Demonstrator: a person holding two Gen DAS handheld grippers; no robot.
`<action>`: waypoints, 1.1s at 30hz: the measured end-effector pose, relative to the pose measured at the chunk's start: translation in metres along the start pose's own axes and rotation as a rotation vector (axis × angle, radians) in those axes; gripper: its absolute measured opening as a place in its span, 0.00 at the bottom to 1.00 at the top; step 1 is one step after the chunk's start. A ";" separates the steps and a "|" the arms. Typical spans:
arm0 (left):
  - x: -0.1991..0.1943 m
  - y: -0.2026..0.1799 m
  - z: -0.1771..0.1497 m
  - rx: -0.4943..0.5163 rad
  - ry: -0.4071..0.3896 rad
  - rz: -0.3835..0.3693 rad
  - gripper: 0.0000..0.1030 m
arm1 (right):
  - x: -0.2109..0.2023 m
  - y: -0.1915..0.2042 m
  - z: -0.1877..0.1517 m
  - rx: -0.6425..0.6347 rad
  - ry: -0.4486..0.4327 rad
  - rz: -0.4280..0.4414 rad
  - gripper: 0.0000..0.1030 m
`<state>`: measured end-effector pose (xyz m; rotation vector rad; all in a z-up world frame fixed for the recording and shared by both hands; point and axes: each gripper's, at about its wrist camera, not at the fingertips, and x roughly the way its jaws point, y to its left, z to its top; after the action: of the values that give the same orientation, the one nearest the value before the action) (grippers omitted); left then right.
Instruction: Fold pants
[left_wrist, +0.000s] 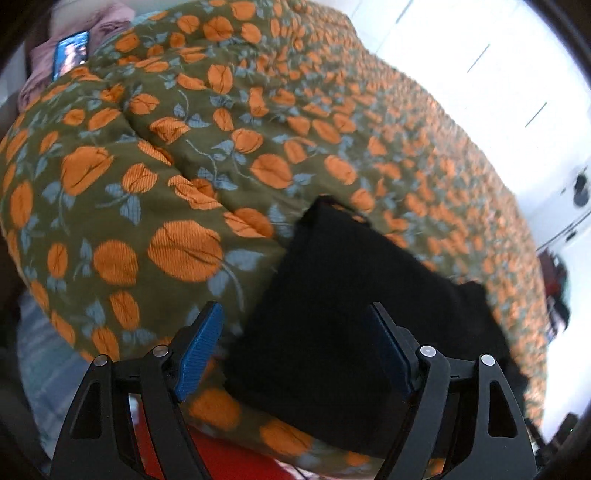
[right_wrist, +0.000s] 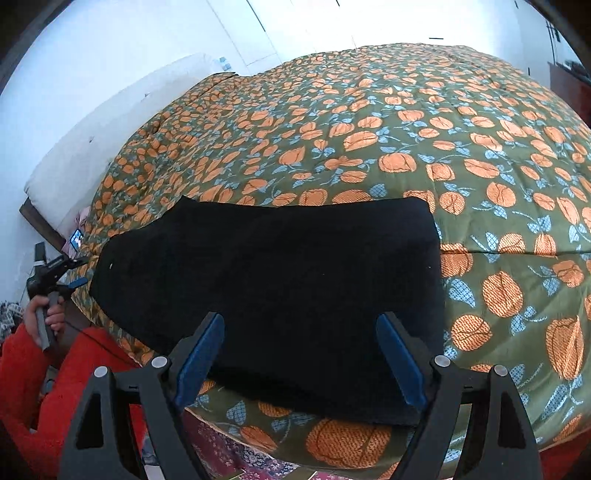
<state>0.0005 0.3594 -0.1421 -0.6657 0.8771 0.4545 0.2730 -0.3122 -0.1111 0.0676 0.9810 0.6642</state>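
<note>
Black pants (right_wrist: 266, 288) lie folded into a flat rectangle on the floral quilt (right_wrist: 443, 147), just ahead of the right gripper (right_wrist: 301, 325), whose fingers are spread wide and empty. Left gripper (left_wrist: 295, 314) gapes too, over their end. Fabric looks soft, light, floppy, so I'd pinch a corner or edge.
</note>
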 end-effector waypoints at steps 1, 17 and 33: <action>0.009 0.001 0.003 0.010 0.019 -0.004 0.79 | -0.001 0.001 0.000 -0.001 0.001 -0.003 0.82; 0.055 -0.015 0.000 0.134 0.173 -0.098 0.79 | 0.018 0.025 -0.006 -0.068 0.070 -0.022 0.82; 0.007 -0.054 0.013 0.097 0.157 0.049 0.22 | 0.008 0.040 -0.001 -0.136 0.020 -0.014 0.82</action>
<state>0.0447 0.3309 -0.1231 -0.5972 1.0590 0.4046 0.2552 -0.2760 -0.1040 -0.0656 0.9520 0.7188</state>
